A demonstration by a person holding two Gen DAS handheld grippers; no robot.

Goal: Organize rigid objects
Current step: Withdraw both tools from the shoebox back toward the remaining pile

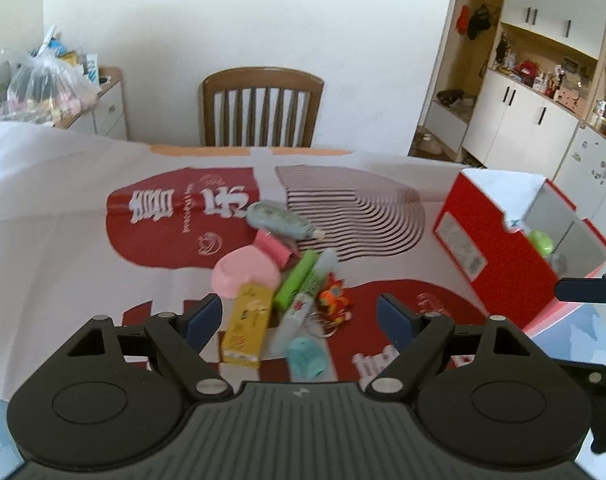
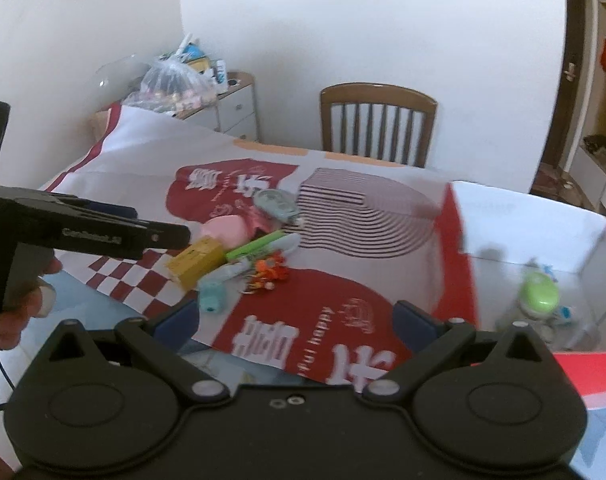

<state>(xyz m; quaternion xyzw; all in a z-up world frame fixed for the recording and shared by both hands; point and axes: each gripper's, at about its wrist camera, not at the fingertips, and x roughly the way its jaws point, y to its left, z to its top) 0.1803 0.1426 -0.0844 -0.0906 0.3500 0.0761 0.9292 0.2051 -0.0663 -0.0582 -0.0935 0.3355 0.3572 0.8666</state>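
Left gripper (image 1: 299, 318) jaws apart, empty, right gripper (image 2: 295, 320) likewise. I judge the yellow box (image 1: 247, 322) light, stiff; grip its long sides.

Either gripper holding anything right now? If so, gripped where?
Nothing held. The left gripper is open above the yellow box and the rest of the pile; the right gripper is open over the tablecloth, beside the red box.
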